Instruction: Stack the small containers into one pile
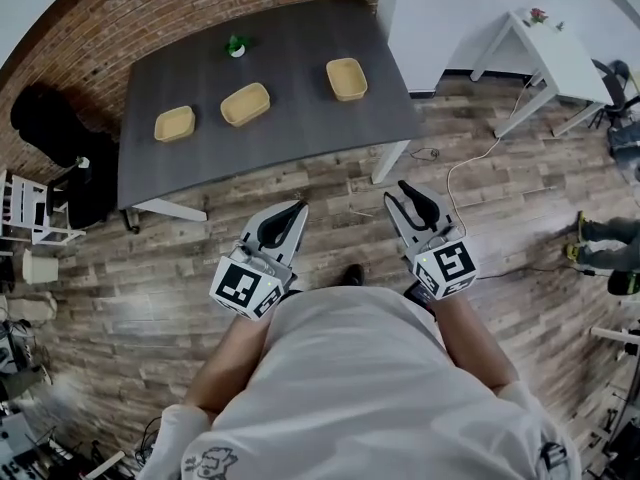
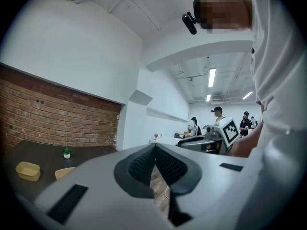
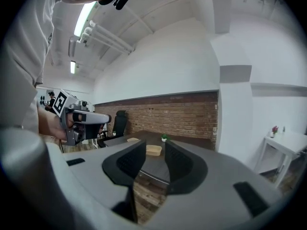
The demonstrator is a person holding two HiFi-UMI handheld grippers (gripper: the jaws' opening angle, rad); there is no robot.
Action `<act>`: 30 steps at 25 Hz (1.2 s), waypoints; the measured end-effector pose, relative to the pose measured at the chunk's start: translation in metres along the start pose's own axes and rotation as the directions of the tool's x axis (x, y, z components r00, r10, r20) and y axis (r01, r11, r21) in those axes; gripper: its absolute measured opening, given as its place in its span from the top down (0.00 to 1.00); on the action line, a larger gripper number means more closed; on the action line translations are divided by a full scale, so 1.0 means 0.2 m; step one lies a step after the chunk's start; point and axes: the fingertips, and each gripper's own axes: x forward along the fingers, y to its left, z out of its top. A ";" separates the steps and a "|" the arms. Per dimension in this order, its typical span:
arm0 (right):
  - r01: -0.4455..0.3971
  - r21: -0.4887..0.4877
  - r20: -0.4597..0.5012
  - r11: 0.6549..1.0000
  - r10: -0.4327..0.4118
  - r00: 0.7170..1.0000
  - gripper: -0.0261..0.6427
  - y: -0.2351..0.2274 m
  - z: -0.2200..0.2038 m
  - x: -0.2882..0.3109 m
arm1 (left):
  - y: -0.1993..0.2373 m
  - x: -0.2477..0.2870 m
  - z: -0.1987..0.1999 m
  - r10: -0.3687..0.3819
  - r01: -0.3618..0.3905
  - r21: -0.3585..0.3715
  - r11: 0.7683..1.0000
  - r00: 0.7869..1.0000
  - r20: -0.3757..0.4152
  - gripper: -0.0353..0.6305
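Left container [image 1: 174, 123], middle container [image 1: 245, 104] and right container [image 1: 346, 79] in a spaced row on table [image 1: 300, 128], potted plant [image 1: 236, 46] behind middle container, side table [image 1: 548, 56] well right.

Three shallow tan containers [image 1: 174, 123] [image 1: 245, 103] [image 1: 346, 78] sit upright, apart, on the dark table [image 1: 300, 138].

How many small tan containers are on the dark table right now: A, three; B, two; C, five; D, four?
A: the head view shows a left container, a middle container and a right container, spread apart on the table.
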 end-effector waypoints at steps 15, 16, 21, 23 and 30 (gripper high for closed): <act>0.055 0.063 -0.081 0.996 -0.050 0.995 0.74 -0.22 -0.17 0.02 | 0.06 0.21 -0.09 -0.033 0.032 -0.042 0.999 0.999 -0.032 0.93; 0.062 0.066 -0.084 0.996 -0.056 0.995 0.74 -0.23 -0.17 0.03 | 0.07 0.22 -0.09 -0.037 0.036 -0.044 0.998 0.999 -0.033 0.93; 0.097 0.082 -0.096 0.992 -0.089 0.991 0.74 -0.27 -0.17 0.14 | 0.18 0.31 -0.09 -0.066 0.064 -0.050 0.997 0.997 -0.040 0.93; 0.111 0.090 -0.099 0.990 -0.102 0.990 0.74 -0.30 -0.16 0.20 | 0.24 0.36 -0.08 -0.081 0.079 -0.048 0.996 0.996 -0.040 0.93; 0.148 0.101 -0.115 0.984 -0.136 0.984 0.74 -0.37 -0.13 0.47 | 0.51 0.49 -0.05 -0.132 0.130 -0.050 0.990 0.990 -0.043 0.93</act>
